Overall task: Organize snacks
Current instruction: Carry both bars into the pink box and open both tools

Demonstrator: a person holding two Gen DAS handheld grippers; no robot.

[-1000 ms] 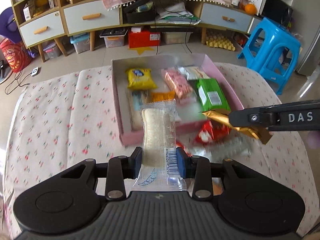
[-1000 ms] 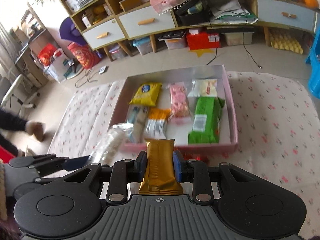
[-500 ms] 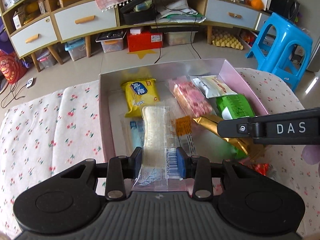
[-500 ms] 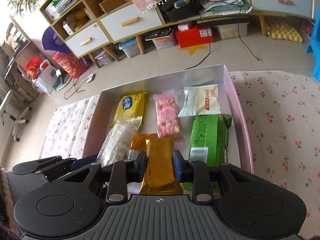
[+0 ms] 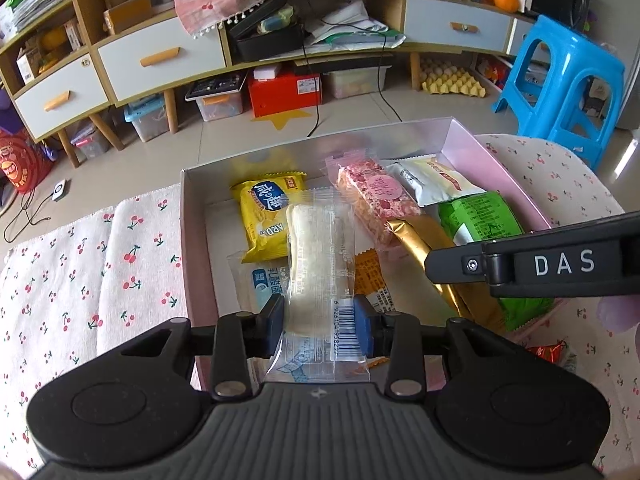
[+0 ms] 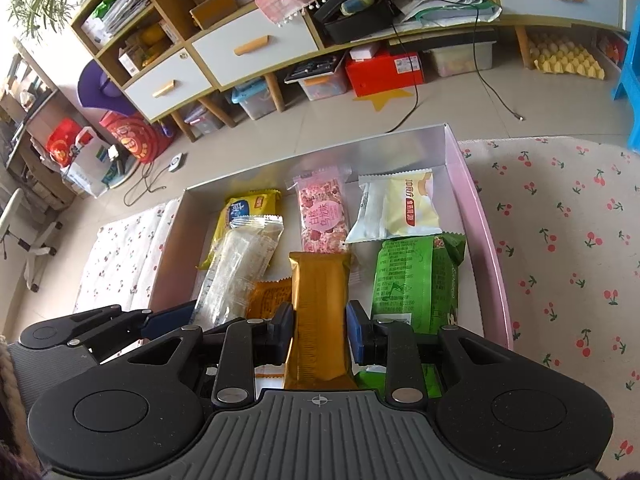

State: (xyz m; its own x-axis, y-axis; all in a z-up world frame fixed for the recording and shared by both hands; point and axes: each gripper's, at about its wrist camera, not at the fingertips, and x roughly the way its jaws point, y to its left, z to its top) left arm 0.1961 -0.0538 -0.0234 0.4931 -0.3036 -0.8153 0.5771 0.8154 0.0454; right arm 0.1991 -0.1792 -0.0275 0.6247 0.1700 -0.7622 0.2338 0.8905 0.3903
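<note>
A shallow pink box [image 5: 188, 240] on the cherry-print cloth holds several snack packets. My left gripper [image 5: 320, 316] is shut on a clear-wrapped white snack [image 5: 320, 248], which hangs over the box's near left part above a blue-white packet [image 5: 264, 284]. My right gripper [image 6: 320, 328] has a gold snack bar [image 6: 320, 292] between its pads. Its jaws are starting to open, and the pads still touch the bar. The bar lies over an orange packet [image 6: 272, 296], next to a green packet [image 6: 416, 280]. In the left wrist view the right gripper [image 5: 432, 268] reaches in from the right.
Also in the box are a yellow packet [image 5: 266, 212], a pink bar [image 5: 376, 196] and a white-yellow packet [image 5: 436, 180]. A red packet [image 5: 548, 354] lies on the cloth outside the box's near right corner. A blue stool [image 5: 560, 72] and low cabinets stand beyond the table.
Both grippers have moved forward and down, from the box's near edge to over its inside, each carrying its snack. Since half a second ago they have hardly moved.
</note>
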